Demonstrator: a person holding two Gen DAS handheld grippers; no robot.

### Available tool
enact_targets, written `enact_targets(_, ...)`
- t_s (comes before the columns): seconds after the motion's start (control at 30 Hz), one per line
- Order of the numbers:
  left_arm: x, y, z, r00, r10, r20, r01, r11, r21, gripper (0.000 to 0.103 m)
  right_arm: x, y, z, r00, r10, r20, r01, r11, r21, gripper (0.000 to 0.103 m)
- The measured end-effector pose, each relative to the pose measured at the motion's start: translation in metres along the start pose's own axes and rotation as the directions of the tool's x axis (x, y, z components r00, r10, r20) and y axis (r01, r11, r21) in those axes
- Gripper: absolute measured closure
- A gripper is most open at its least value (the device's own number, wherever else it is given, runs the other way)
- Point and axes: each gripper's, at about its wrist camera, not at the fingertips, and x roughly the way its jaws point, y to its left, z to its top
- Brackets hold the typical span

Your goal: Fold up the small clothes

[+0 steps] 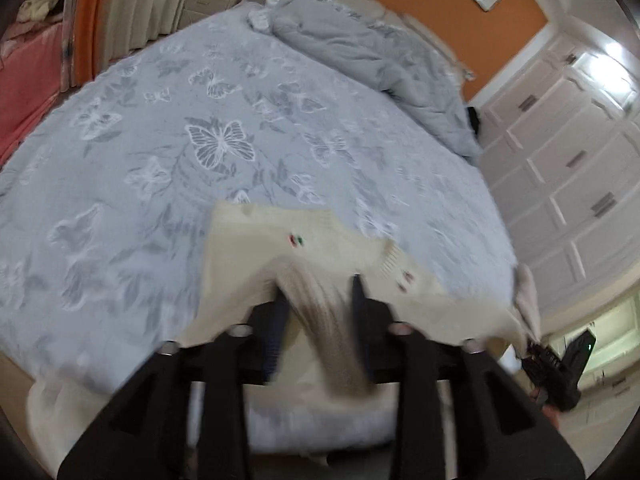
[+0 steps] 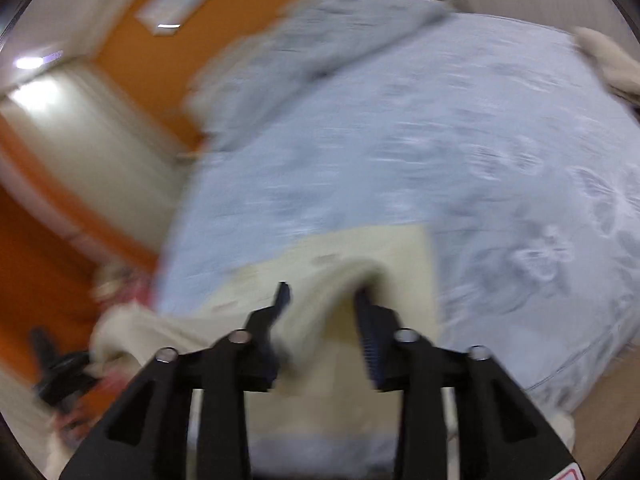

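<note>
A small cream garment (image 1: pixel 280 248) with tiny red and green marks hangs stretched above the bed's near edge. My left gripper (image 1: pixel 318 292) is shut on a bunched fold of it, which runs down between the fingers. In the right wrist view the same cream garment (image 2: pixel 360 256) is bunched between the fingers of my right gripper (image 2: pixel 322 296), which is shut on it. The right gripper (image 1: pixel 560 364) also shows at the far right of the left wrist view, at the cloth's other end. Both views are blurred by motion.
The bed (image 1: pixel 200 140) has a light blue butterfly-print cover and a rumpled grey duvet (image 1: pixel 360 52) at its head. White wardrobes (image 1: pixel 568 152) stand to the right, an orange wall behind. Another cream cloth (image 2: pixel 612 64) lies at the bed's far edge.
</note>
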Motion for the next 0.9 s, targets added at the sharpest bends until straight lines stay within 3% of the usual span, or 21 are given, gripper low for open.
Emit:
enact_targets(0.07,0.027,0.010,0.006,0.996,0.088,-0.031,-0.090,0.995,-0.041,0.050,0.017,0.000,0.000,0.998,-0.062,0.006,0.062,0.998,0.003,0.062)
enact_targets(0.1,0.036,0.016,0.004,0.990,0.141,-0.019,-0.142,0.988,-0.056,0.050,0.017,0.000,-0.003,0.997,-0.077,0.009,0.077,0.997,0.008,0.056)
enact_targets(0.13,0.036,0.016,0.002,0.988,0.153,-0.007,-0.154,0.987,-0.053,0.044,0.018,0.000,-0.007,0.997,-0.081,0.011,0.081,0.997,0.017,0.042)
enact_targets(0.17,0.036,0.019,0.000,0.987,0.162,0.003,-0.162,0.986,-0.050,0.030,0.018,-0.002,-0.013,0.997,-0.076,0.012,0.076,0.997,0.019,0.035)
enact_targets(0.23,0.037,0.026,-0.009,0.981,0.189,0.038,-0.186,0.981,-0.056,0.020,0.023,-0.003,-0.021,0.995,-0.104,0.005,0.104,0.994,-0.027,0.035)
enact_targets(0.3,0.046,0.030,-0.012,0.977,0.210,0.023,-0.210,0.977,-0.027,0.020,0.035,-0.005,-0.024,0.988,-0.154,-0.016,0.152,0.985,-0.081,0.035)
enact_targets(0.4,0.064,0.035,-0.009,0.966,0.259,-0.007,-0.259,0.966,0.024,0.021,0.060,-0.009,-0.015,0.983,-0.175,-0.059,0.170,0.983,-0.074,0.032)
enact_targets(0.5,0.096,0.040,0.006,0.960,0.277,-0.052,-0.276,0.961,0.017,0.021,0.092,-0.010,-0.003,0.974,-0.207,-0.094,0.199,0.976,-0.082,0.028)
enact_targets(0.53,0.107,0.043,0.010,0.962,0.261,-0.080,-0.261,0.965,0.001,0.023,0.108,-0.010,-0.001,0.969,-0.214,-0.124,0.205,0.975,-0.087,0.028)
enact_targets(0.57,0.115,0.045,0.012,0.963,0.250,-0.097,-0.252,0.968,-0.008,0.034,0.120,-0.010,0.000,0.965,-0.216,-0.149,0.205,0.975,-0.085,0.031)
enact_targets(0.6,0.128,0.047,0.014,0.959,0.247,-0.137,-0.250,0.968,-0.010,0.044,0.130,-0.011,-0.002,0.961,-0.214,-0.175,0.203,0.976,-0.083,0.044)
enact_targets(0.63,0.137,0.048,0.015,0.951,0.256,-0.173,-0.261,0.965,-0.006,0.072,0.141,-0.011,-0.004,0.956,-0.202,-0.212,0.188,0.979,-0.082,0.091)
enact_targets(0.67,0.142,0.048,0.016,0.944,0.264,-0.197,-0.270,0.963,-0.007,0.092,0.150,-0.008,-0.004,0.949,-0.179,-0.260,0.161,0.983,-0.090,0.092)
enact_targets(0.7,0.137,0.046,0.019,0.951,0.241,-0.192,-0.251,0.967,-0.032,0.093,0.140,0.000,-0.001,0.959,-0.174,-0.224,0.156,0.983,-0.097,0.093)
enact_targets(0.77,0.104,0.028,0.028,0.981,0.164,-0.100,-0.168,0.985,-0.033,0.093,0.105,0.014,0.011,0.991,-0.048,-0.128,0.039,0.997,-0.065,0.094)
enact_targets(0.83,0.082,0.011,0.035,0.988,0.146,-0.045,-0.146,0.989,0.010,0.093,0.075,0.025,0.022,0.999,0.000,-0.040,-0.003,0.998,-0.068,0.094)
enact_targets(0.9,0.077,0.004,0.044,0.984,0.177,-0.012,-0.177,0.984,0.029,0.093,0.065,0.024,0.030,1.000,-0.017,0.014,0.018,0.997,-0.076,0.094)
